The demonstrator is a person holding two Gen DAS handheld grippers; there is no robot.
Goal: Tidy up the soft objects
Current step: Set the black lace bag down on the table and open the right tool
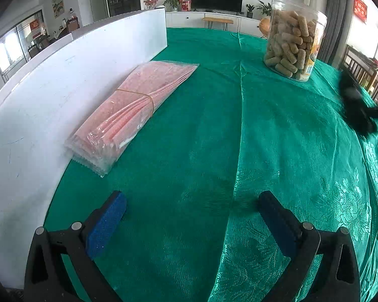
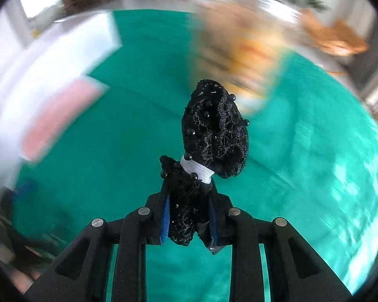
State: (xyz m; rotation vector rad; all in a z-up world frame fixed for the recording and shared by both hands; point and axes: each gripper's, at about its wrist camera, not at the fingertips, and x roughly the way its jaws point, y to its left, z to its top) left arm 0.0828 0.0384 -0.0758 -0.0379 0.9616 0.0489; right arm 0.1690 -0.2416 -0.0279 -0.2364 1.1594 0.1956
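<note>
Right gripper [image 2: 189, 216] pinches a black lace scrunchie [image 2: 214, 130], beaded, bound with a white elastic band [image 2: 197, 170], held above the green tablecloth [image 2: 113, 151]. Only my right wrist view shows that grip; its background is motion-blurred. Left view is sharp: left gripper [image 1: 191, 201] spread wide with nothing between the pads, pink bag bundle [image 1: 133, 110] beside the white board [image 1: 50, 95], snack jar [image 1: 294, 42] far right, scrunchie a dark blur at the right edge.
</note>
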